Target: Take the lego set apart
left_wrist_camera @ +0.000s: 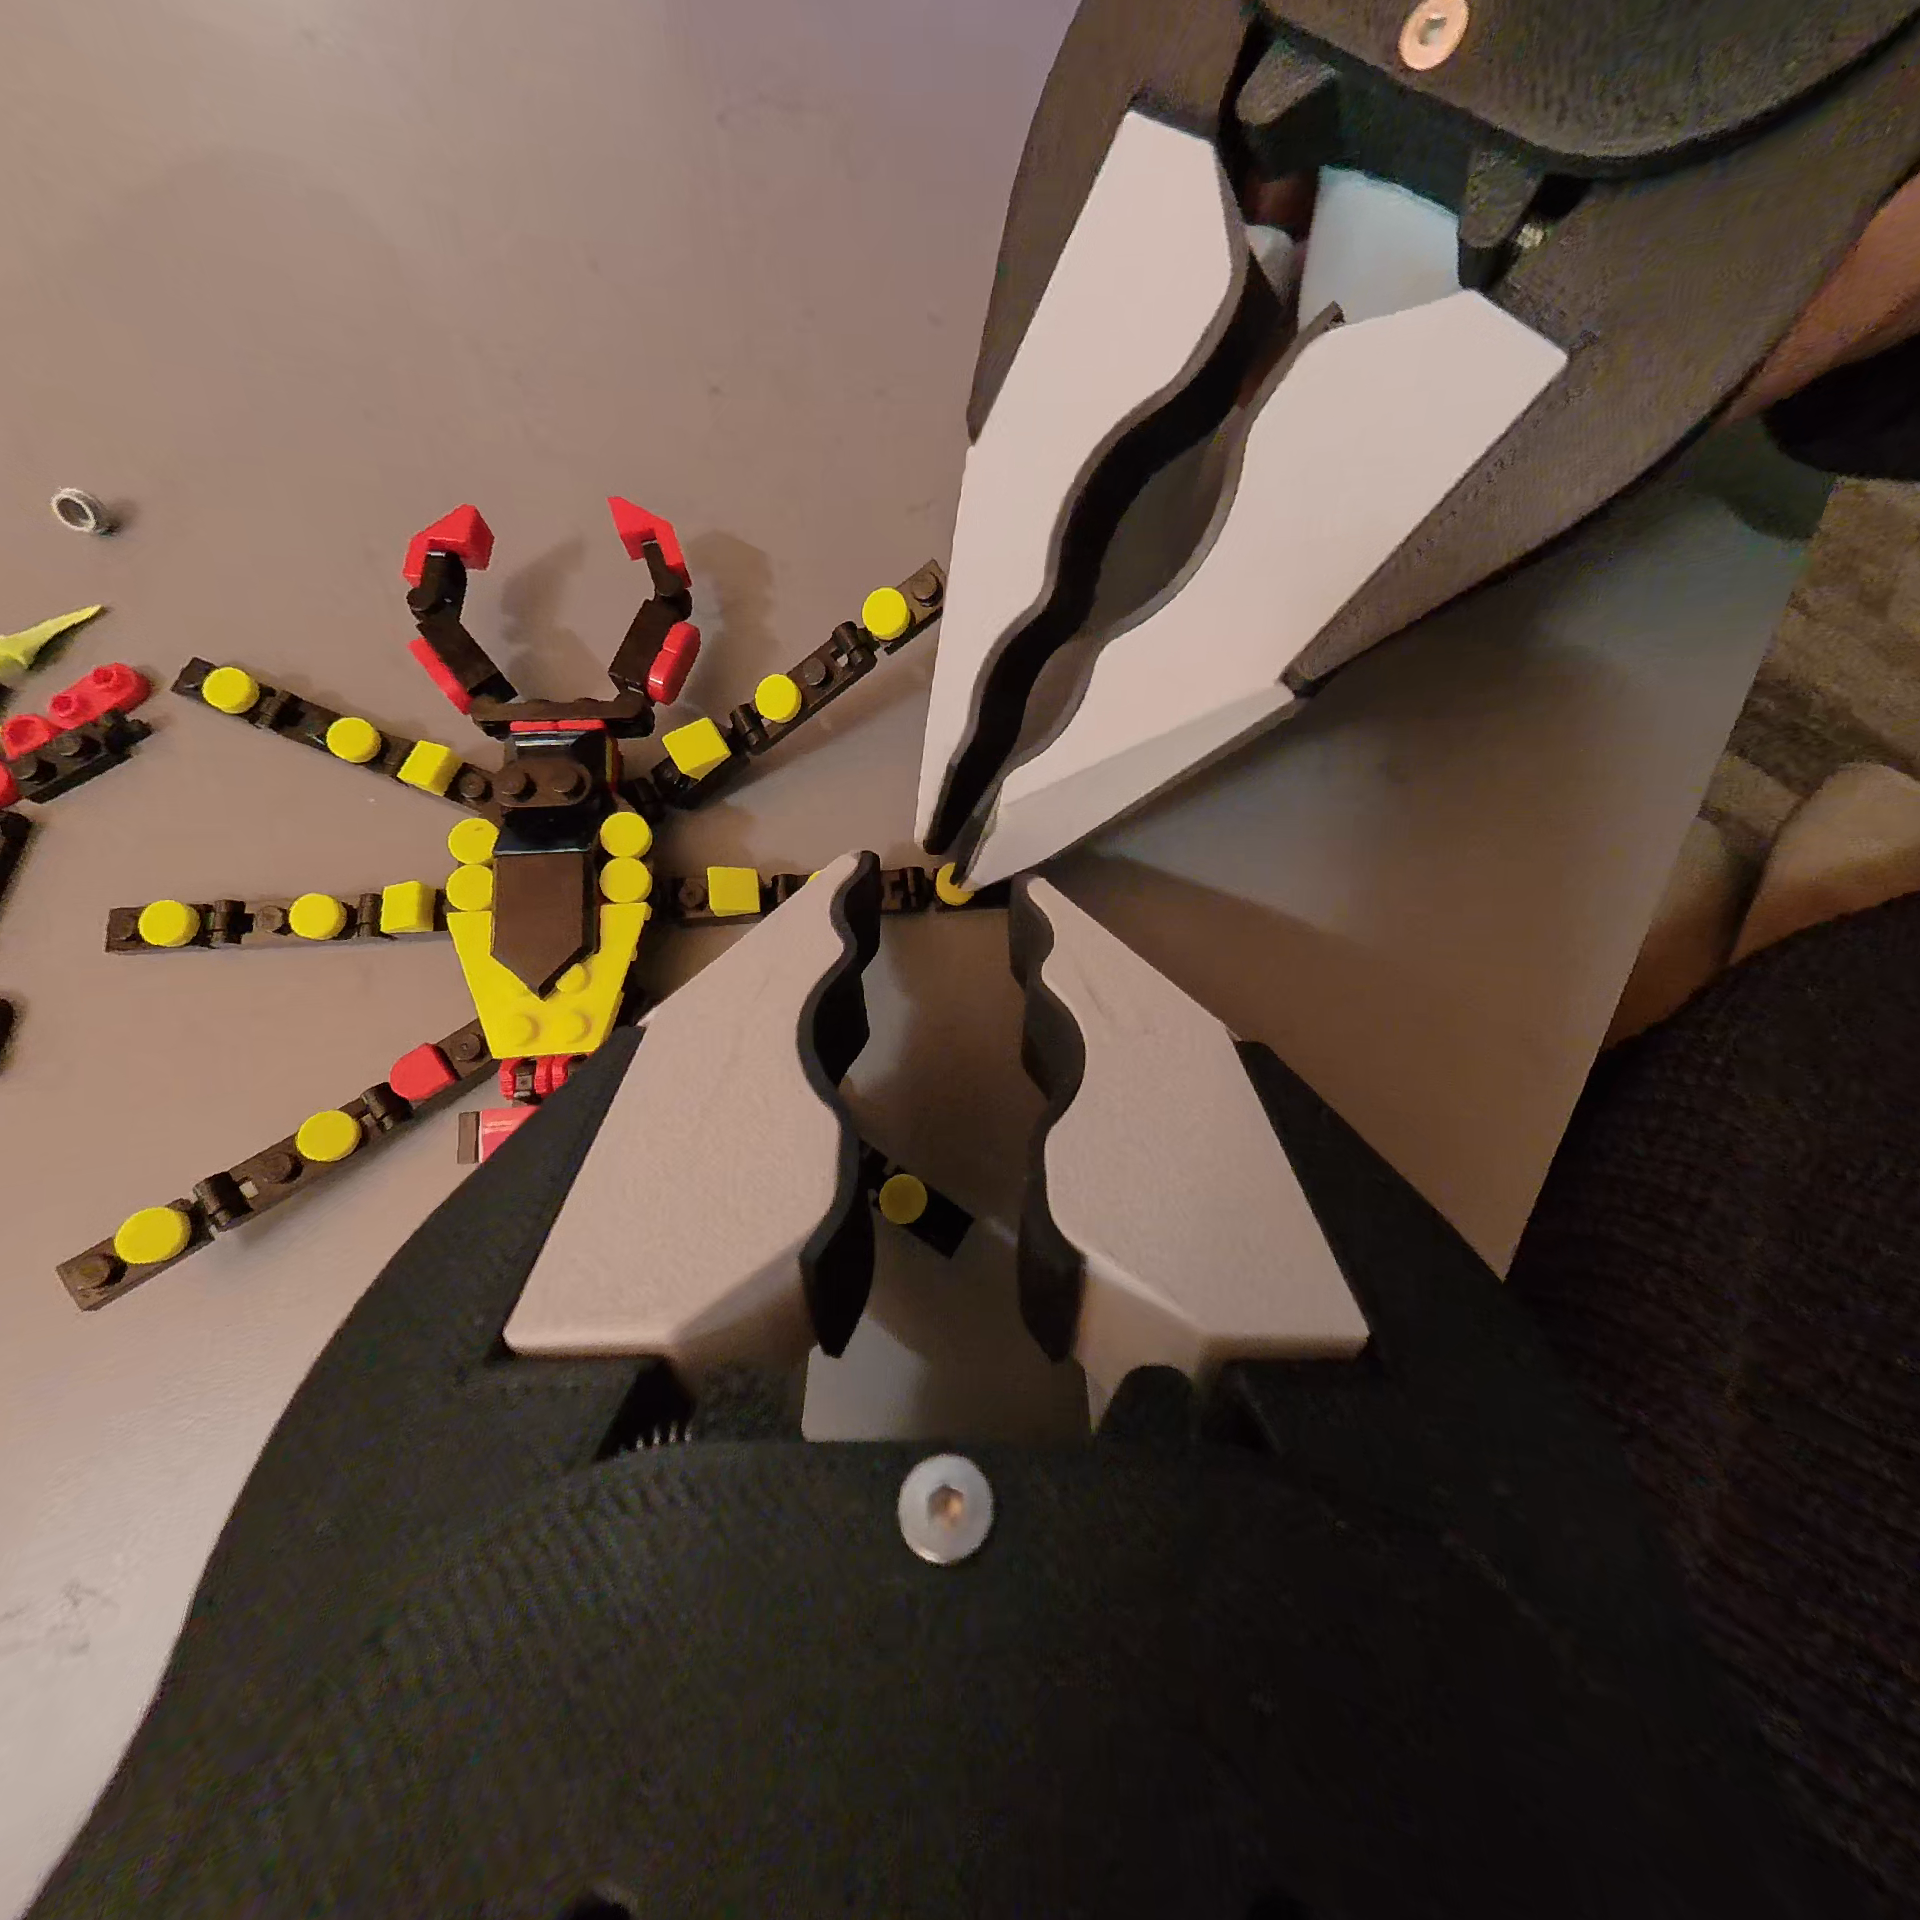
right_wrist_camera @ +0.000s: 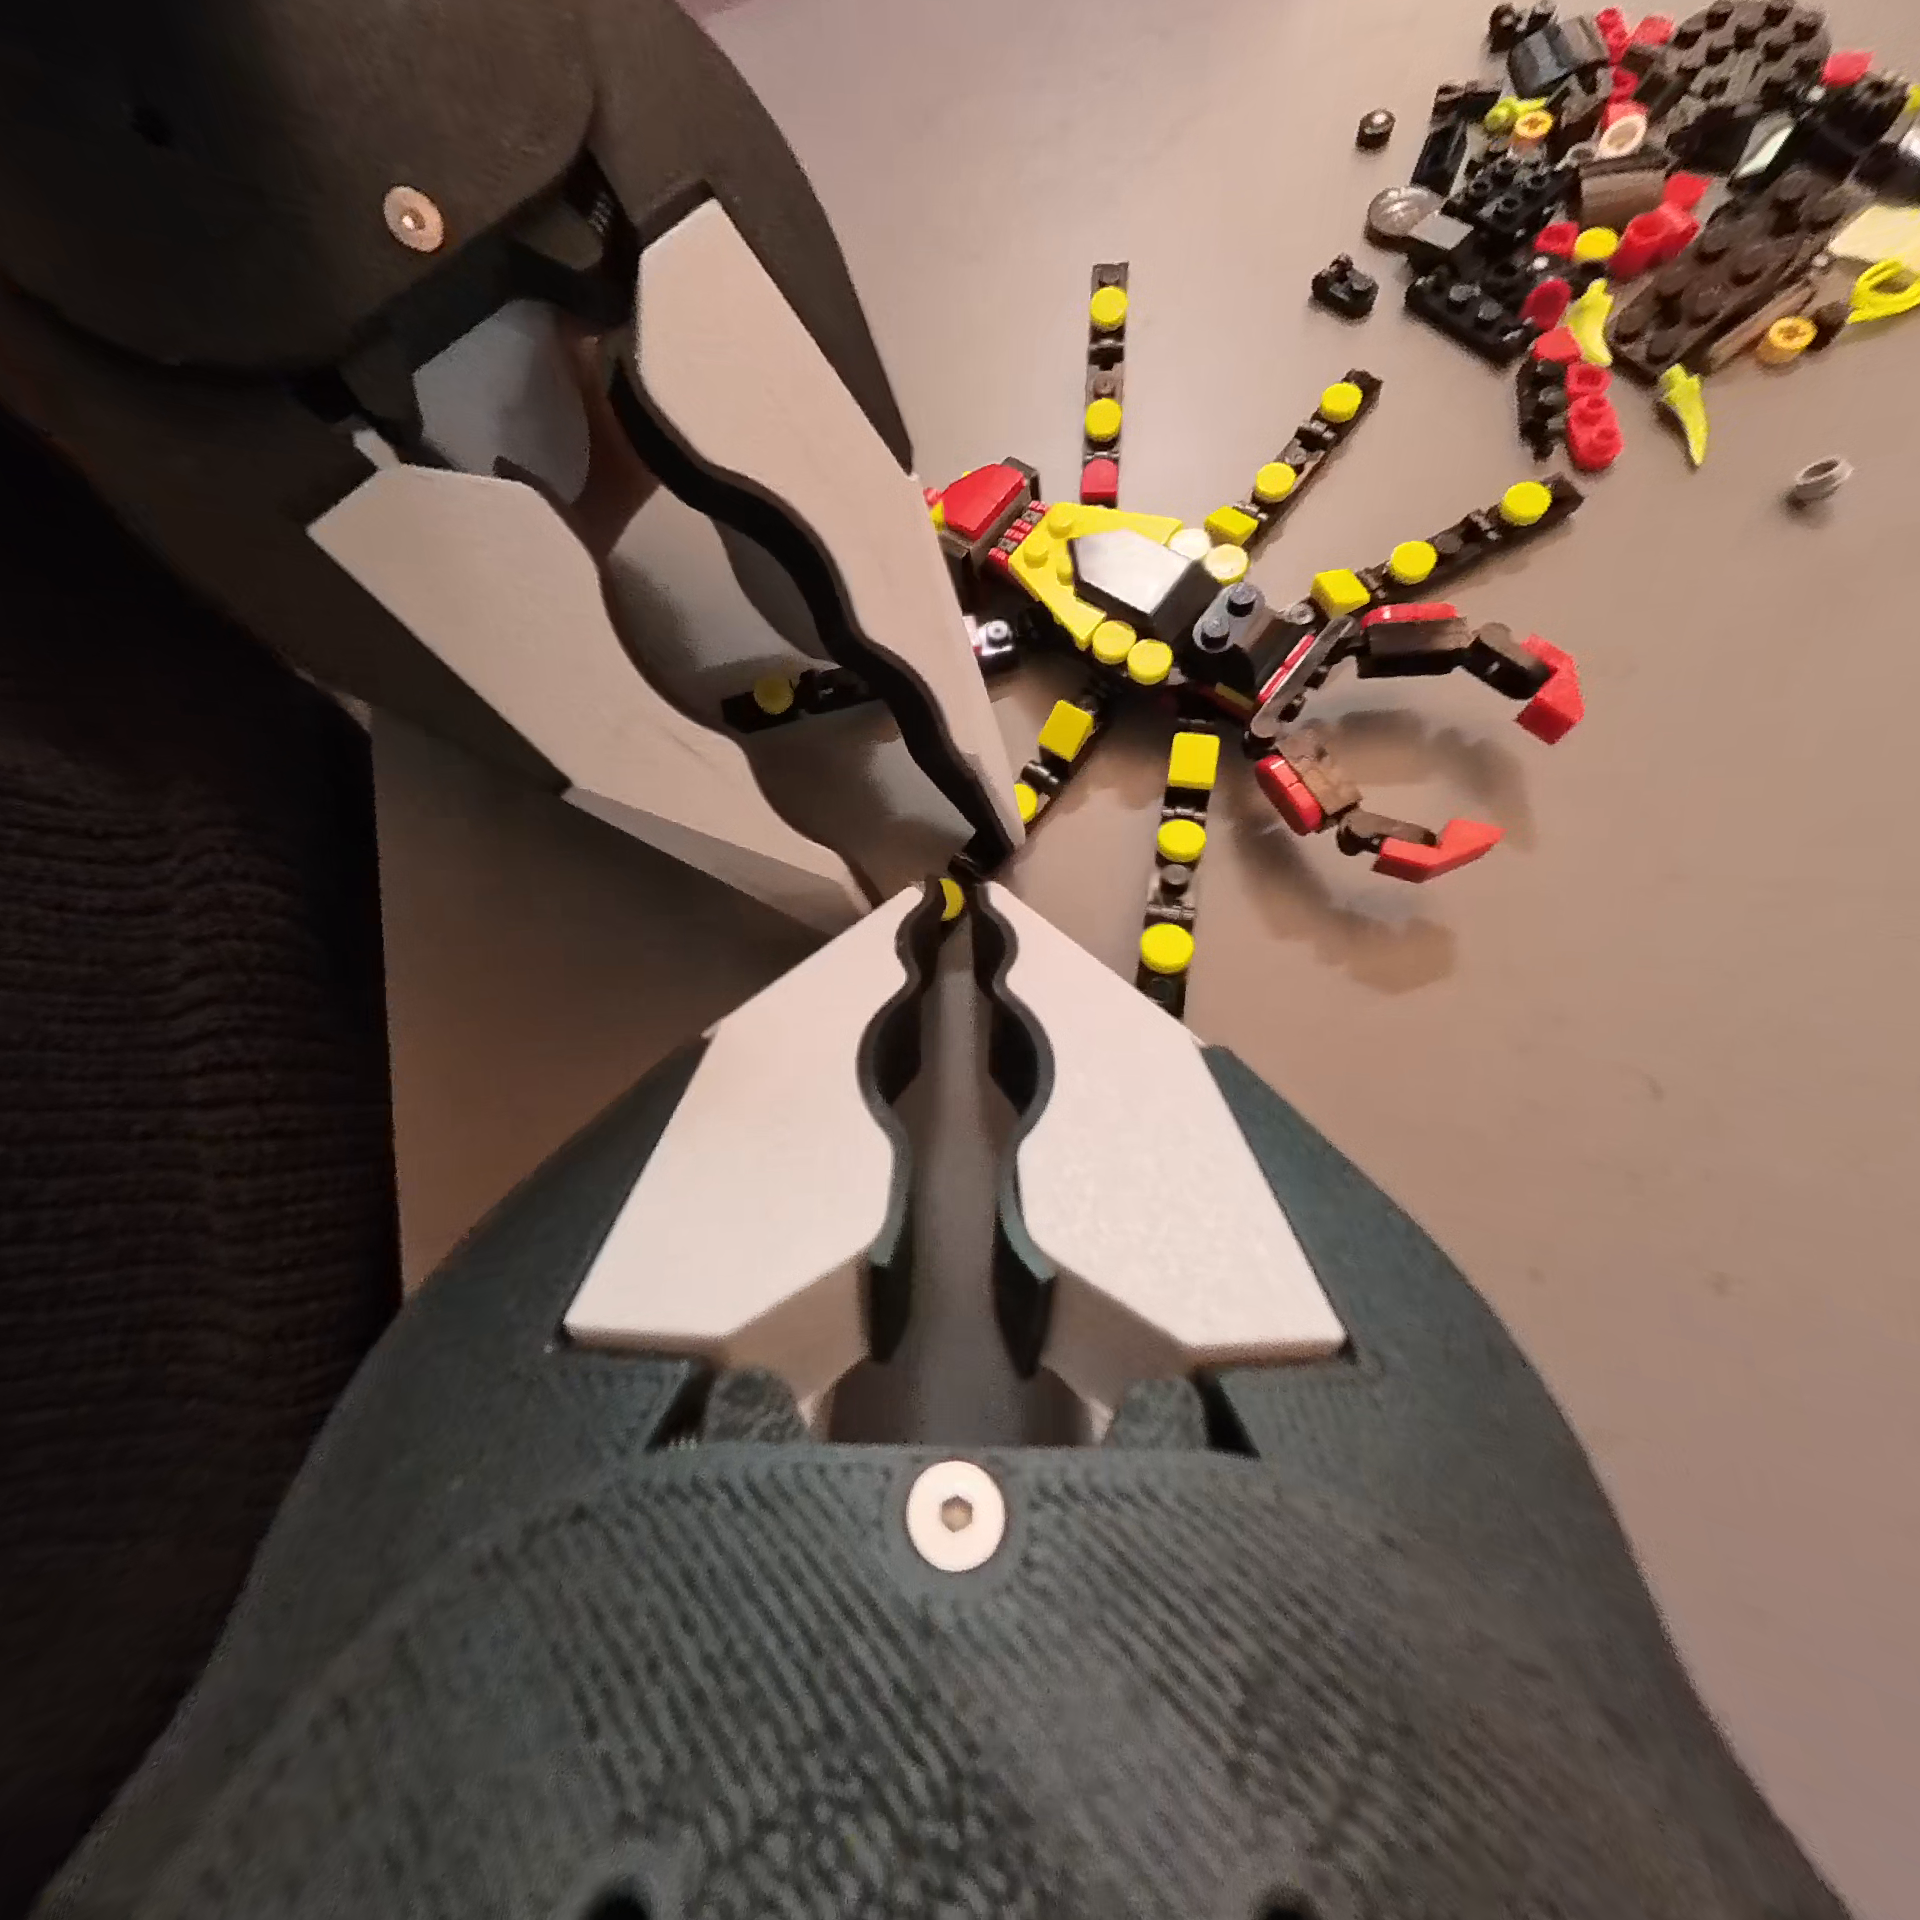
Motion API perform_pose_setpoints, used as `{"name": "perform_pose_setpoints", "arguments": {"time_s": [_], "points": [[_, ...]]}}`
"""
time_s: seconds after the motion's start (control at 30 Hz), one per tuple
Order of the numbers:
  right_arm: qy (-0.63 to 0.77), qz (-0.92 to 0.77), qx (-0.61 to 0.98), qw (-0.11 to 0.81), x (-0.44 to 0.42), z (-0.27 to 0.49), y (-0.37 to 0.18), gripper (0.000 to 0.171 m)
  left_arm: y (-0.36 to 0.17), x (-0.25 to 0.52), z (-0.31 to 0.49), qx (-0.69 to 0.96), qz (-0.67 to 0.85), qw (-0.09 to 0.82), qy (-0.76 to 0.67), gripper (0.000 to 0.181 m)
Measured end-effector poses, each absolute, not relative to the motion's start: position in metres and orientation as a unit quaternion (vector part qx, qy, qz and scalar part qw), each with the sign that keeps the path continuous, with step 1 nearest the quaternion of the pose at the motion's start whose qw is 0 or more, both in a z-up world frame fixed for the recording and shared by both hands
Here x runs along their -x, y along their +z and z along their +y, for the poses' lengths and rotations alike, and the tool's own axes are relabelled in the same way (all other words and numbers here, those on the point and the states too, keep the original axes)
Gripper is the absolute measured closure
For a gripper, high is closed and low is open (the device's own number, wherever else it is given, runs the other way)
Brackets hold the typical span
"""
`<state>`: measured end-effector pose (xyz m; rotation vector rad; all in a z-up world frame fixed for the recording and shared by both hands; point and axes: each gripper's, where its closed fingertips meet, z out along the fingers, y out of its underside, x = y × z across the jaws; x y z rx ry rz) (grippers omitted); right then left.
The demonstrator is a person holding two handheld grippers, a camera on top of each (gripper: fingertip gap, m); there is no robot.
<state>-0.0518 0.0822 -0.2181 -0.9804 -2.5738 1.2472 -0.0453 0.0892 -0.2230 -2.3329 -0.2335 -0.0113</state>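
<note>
Spider looks light, stiff, brittle at leg hinges; right gripper pinches a leg tip; left gripper gapes beside it.

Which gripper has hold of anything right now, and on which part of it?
The right gripper pinches the outer end of one spider leg at its yellow stud. The left gripper is open around that leg, closer to the body, gripping nothing.

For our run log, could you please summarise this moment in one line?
right gripper: shut on spider leg tip | left gripper: open, straddling same leg | lego spider: flat on table
</note>
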Motion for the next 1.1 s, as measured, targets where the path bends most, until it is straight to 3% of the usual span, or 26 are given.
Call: {"name": "perform_pose_setpoints", "arguments": {"time_s": [0.03, 0.43, 0.67, 0.73, 0.87, 1.1], "points": [[0.412, -0.849, 0.326, 0.052, 0.051, 0.082, -0.218, 0.165, -0.223, 0.045, 0.089, 0.918, -0.083, 0.388, -0.001, 0.158], [0.416, -0.871, 0.259, 0.021, 0.031, 0.062, -0.213, 0.163, -0.221, 0.029, 0.064, 0.919, -0.042, 0.364, -0.143, 0.165], [0.5, -0.818, 0.266, 0.104, 0.051, 0.078, -0.164, 0.167, -0.223, 0.028, 0.061, 0.926, -0.027, 0.356, -0.125, 0.158], [0.471, -0.828, 0.277, 0.124, 0.056, 0.088, -0.174, 0.166, -0.223, 0.03, 0.06, 0.925, -0.032, 0.356, -0.125, 0.157], [0.389, -0.871, 0.287, 0.081, 0.046, 0.088, -0.215, 0.167, -0.217, 0.032, 0.062, 0.918, -0.045, 0.37, -0.134, 0.155], [0.379, -0.883, 0.265, 0.072, 0.037, 0.08, -0.22, 0.166, -0.205, 0.054, 0.055, 0.912, -0.073, 0.392, -0.097, 0.156]]}}
